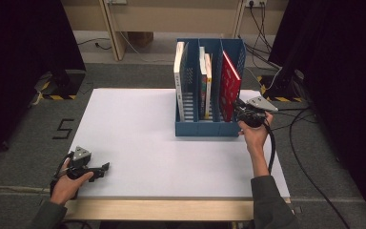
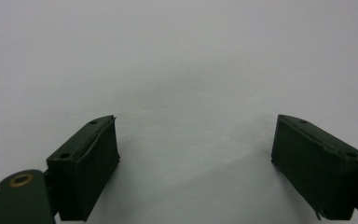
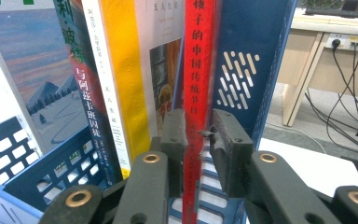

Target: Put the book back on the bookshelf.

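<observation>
Blue file rack (image 1: 205, 128) with slotted walls; red book (image 1: 228, 86) in right bay, yellow-spined book (image 3: 123, 79) beside it; white counter (image 1: 138, 138); black claws.

Black grippers (image 1: 242, 110), brass screws, grey plates (three-cornered), grey-green sleeves (image 1: 269, 200)

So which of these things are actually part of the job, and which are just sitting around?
In the job:
- red book, in the rack's right slot
- right tongs, clamped on its spine
- blue rack

Lying about:
- white book, left slot
- yellow book and its neighbour, middle slot
- left tongs, open over the table
- floor cables
</observation>
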### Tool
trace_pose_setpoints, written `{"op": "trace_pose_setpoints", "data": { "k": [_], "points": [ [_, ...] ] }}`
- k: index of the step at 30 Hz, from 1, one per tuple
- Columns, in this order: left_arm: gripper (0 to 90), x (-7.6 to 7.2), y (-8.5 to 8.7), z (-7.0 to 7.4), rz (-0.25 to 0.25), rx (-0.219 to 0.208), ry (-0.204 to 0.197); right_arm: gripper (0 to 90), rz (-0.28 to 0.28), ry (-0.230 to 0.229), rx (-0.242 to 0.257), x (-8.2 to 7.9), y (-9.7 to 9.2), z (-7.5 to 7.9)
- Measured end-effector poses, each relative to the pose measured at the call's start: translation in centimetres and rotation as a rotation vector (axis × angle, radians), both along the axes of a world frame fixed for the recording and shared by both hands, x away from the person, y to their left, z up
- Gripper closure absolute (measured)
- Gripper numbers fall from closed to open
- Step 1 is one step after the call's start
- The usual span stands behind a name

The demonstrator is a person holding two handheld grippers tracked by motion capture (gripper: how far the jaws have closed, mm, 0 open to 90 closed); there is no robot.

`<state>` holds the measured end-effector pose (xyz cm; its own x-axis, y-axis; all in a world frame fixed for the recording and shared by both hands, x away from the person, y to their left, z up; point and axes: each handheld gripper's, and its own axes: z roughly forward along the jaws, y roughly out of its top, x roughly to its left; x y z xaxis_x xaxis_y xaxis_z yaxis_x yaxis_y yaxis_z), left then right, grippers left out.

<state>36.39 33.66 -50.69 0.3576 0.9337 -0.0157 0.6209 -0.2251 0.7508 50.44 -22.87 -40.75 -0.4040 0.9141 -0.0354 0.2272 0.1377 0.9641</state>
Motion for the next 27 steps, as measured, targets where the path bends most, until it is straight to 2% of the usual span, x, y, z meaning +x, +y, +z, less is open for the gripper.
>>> {"op": "trace_pose_setpoints", "data": {
  "k": [10,18,27],
  "points": [
    [13.5,0.0,0.0,0.0,0.0,0.0,0.0,79.3,-0.004,0.013,-0.036,0.3,0.4,-0.6],
    [13.5,0.0,0.0,0.0,0.001,-0.002,0.001,79.4,-0.005,0.007,-0.02,0.8,1.1,-0.9],
    [13.5,0.0,0.0,0.0,0.001,-0.002,0.0,79.2,-0.01,0.007,-0.005,2.0,2.4,-0.9]
  ]
}}
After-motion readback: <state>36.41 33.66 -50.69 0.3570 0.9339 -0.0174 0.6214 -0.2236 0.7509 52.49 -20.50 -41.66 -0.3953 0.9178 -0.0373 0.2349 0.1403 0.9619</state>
